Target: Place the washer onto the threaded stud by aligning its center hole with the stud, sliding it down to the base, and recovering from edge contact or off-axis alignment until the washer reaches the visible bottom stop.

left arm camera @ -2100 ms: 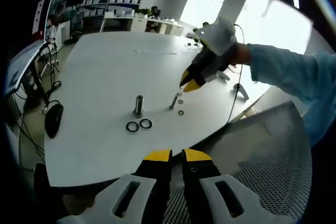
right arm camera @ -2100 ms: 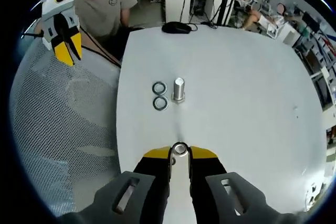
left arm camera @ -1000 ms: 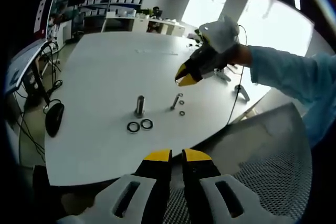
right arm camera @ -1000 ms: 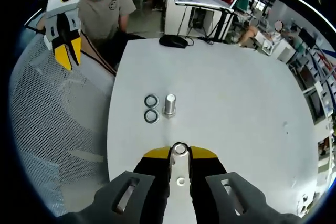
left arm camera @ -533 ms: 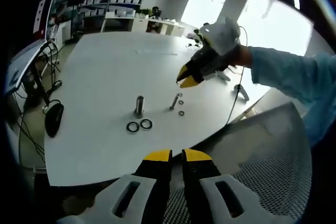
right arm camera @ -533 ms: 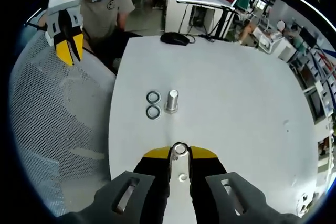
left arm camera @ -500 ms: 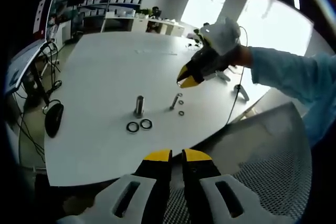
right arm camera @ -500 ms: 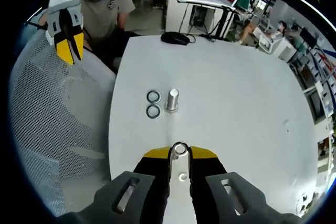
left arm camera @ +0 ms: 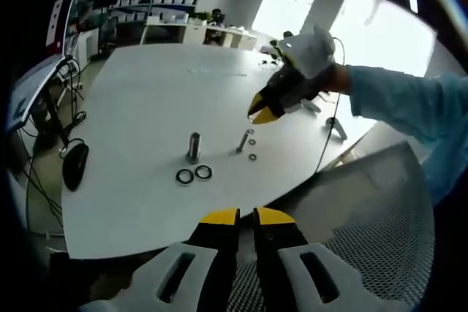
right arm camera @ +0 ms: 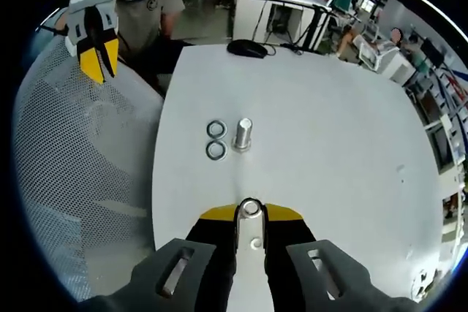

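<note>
Two loose washers (right arm camera: 216, 139) beside stud (right arm camera: 242, 134); right tool (right arm camera: 251, 215) grips washer (right arm camera: 251, 207).

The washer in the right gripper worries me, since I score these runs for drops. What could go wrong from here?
The right gripper pinches the washer only at its jaw tips, so it may slip out. A thin stud stands below with small washers at its base; off-axis lowering could catch the stud tip. The bigger bolt and two rings could be mistaken for the target.
</note>
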